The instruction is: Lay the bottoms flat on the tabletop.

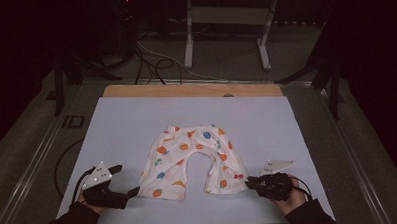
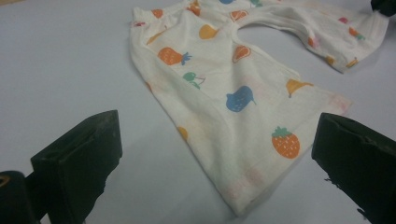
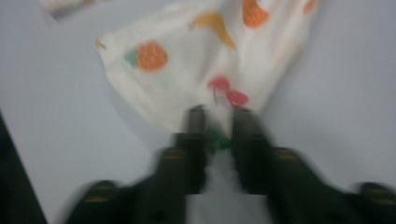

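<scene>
Blurred right gripper: jaws narrowly apart w/ shorts hem between, grip unclear. Left gripper wide open, empty.

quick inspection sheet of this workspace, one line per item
surface: pale sheet over a wooden table, flat
job's things: fruit-print shorts spread flat, waistband at the far side, leg hems toward the person
clutter: nothing seen
grippers: left gripper open, off the cloth beside one leg hem; right gripper jaws narrow with a gap, the hem corner of the other leg between them, blurred, grip cannot be told
cables: cable loops off the left gripper; cables on the floor beyond
surroundings: dark room, white frame behind the table
</scene>
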### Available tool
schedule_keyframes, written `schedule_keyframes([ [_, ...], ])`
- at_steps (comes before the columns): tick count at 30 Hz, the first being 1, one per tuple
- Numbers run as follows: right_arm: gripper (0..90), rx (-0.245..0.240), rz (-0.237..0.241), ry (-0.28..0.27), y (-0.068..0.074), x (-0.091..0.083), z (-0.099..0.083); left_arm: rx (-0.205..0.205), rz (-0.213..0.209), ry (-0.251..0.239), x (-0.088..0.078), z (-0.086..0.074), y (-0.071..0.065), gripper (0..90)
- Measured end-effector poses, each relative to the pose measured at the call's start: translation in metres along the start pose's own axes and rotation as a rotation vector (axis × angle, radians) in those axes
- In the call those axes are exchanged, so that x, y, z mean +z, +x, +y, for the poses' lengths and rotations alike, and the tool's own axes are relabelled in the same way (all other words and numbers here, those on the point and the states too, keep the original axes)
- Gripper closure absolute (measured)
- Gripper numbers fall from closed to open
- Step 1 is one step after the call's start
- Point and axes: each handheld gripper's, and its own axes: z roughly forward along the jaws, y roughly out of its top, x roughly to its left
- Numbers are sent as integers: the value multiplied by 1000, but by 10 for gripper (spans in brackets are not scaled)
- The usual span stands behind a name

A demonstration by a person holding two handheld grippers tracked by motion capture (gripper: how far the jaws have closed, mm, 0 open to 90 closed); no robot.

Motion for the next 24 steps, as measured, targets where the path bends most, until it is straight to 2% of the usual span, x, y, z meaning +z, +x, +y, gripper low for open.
schedule_keyframes([
  [1, 719, 6, 3, -11, 1, -2, 2, 0, 0, 0, 0, 0, 0, 27],
  [2, 580, -13, 10, -46, 8, -4, 11, 3, 0, 4, 0, 0, 0, 27],
  [4, 542, -23, 20, -89, 16, -5, 20, 3, 2, 1, 0, 1, 0, 27],
  [7, 525, -45, 21, -132, 26, -3, 33, 9, 0, 7, 1, 1, -1, 27],
  [10, 530, -31, 39, -173, 35, 5, 43, 3, 3, 4, 1, 0, 0, 27],
  [12, 548, -8, 10, -162, 42, 14, 49, 3, 0, 7, 1, 0, -1, 27],
  [15, 557, 25, 28, -152, 52, 30, 54, 2, 1, 1, 0, 0, 0, 27],
  [19, 555, -14, 55, -97, 68, 51, 53, 0, 3, 3, 0, -1, 1, 27],
  [22, 555, -17, 56, -62, 77, 65, 50, 1, 2, 2, 0, 0, 0, 27],
  [24, 571, -69, 29, -34, 86, 73, 49, 7, 3, 2, 0, 0, 0, 27],
])
